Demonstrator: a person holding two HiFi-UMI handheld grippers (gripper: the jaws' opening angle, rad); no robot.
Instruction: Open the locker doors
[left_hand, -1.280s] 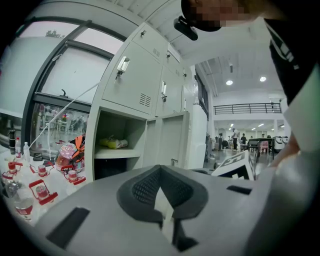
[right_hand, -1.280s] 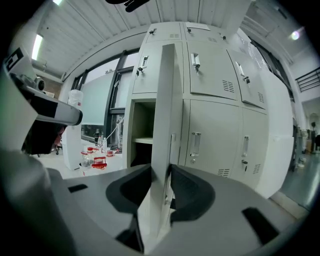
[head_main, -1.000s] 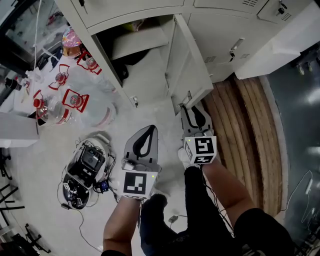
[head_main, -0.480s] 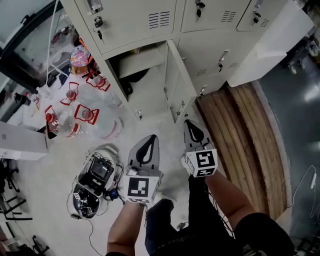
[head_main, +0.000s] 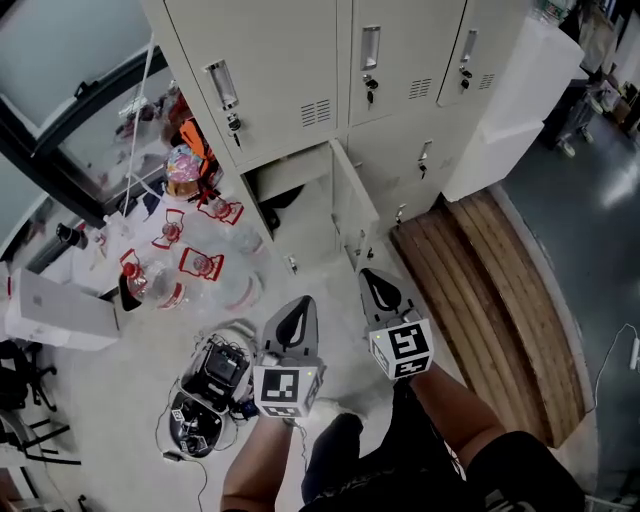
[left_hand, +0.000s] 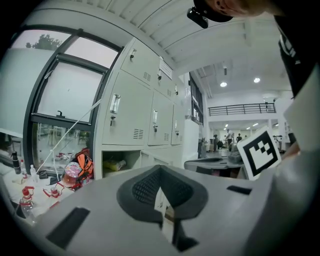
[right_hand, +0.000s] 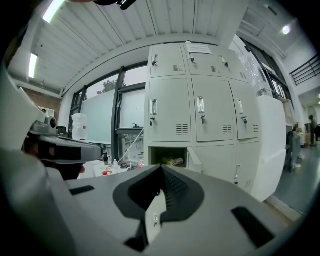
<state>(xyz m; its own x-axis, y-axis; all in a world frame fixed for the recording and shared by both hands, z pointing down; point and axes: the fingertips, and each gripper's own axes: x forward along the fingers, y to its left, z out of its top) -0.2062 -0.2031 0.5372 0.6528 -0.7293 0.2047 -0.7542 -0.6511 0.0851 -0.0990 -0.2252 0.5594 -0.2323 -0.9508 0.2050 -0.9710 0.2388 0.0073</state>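
Left hand-held gripper (head_main: 302, 301) and right hand-held gripper (head_main: 371, 277) shut, empty, well short of lockers (head_main: 290, 60). One lower door (head_main: 352, 205) open, rest closed. Likely best: part jaws early, meet next handle (head_main: 222, 85) squarely, pull along hinge arc.

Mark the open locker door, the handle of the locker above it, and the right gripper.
open locker door (head_main: 354, 208): head view, middle of the panel.
locker handle (head_main: 221, 84): head view, middle of the pull.
right gripper (head_main: 369, 275): head view, tips of its shut jaws.
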